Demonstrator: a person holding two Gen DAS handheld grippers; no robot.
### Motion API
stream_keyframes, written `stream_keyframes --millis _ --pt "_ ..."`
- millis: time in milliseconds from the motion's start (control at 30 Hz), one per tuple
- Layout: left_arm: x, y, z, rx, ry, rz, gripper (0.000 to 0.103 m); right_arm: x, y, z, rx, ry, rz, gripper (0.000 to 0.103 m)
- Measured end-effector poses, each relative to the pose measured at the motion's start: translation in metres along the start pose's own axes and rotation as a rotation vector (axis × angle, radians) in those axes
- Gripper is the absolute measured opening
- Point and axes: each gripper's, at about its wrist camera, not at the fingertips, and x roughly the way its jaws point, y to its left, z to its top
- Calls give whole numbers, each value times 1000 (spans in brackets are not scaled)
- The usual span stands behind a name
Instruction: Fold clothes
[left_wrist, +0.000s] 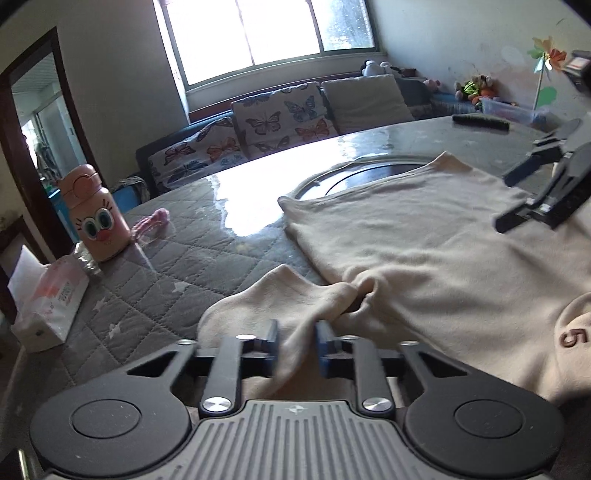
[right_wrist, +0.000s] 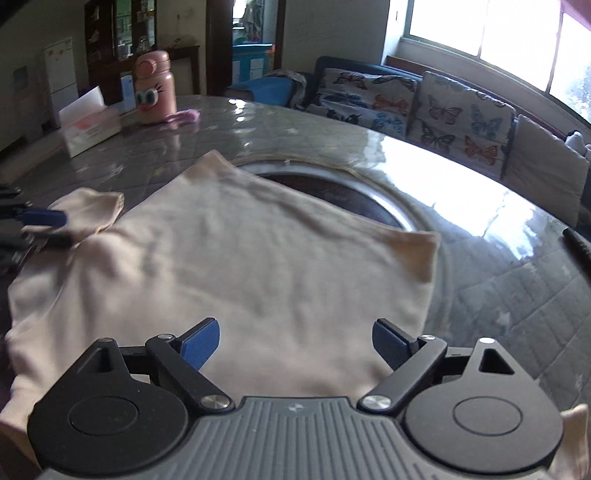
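Pinched between my left gripper's (left_wrist: 295, 343) blue pads is the cream shirt's (left_wrist: 424, 254) sleeve (left_wrist: 258, 299) – the body lies flat on the table (left_wrist: 177, 258) ahead and rightward – while my right gripper (right_wrist: 295, 347) hovers spread over the hem side.
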Motion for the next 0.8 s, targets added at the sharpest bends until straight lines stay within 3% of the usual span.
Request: stream_keyframes --millis 133,300,467,533,567,700,800 --pt "-13 22 -2 -117 -48 66 4 -6 15 -13 -25 -3 -7 92" --pt "-37 67 -20 -357 -80 246 4 -13 18 -19 15 -6 -15 92" --pt "-47 105 -61 -528 3 368 5 -15 19 -22 25 -6 -27 93" --pt "-50 112 -74 -559 35 362 6 -16 20 -23 25 -6 -31 93" --pt "-52 113 -77 -564 38 354 8 -17 21 -23 26 -7 -34 93" --pt "-54 111 -76 -557 27 334 43 -23 26 -21 39 -25 -22 93" --pt "-46 111 -67 -555 26 307 45 -26 35 -18 28 -35 -2 93"
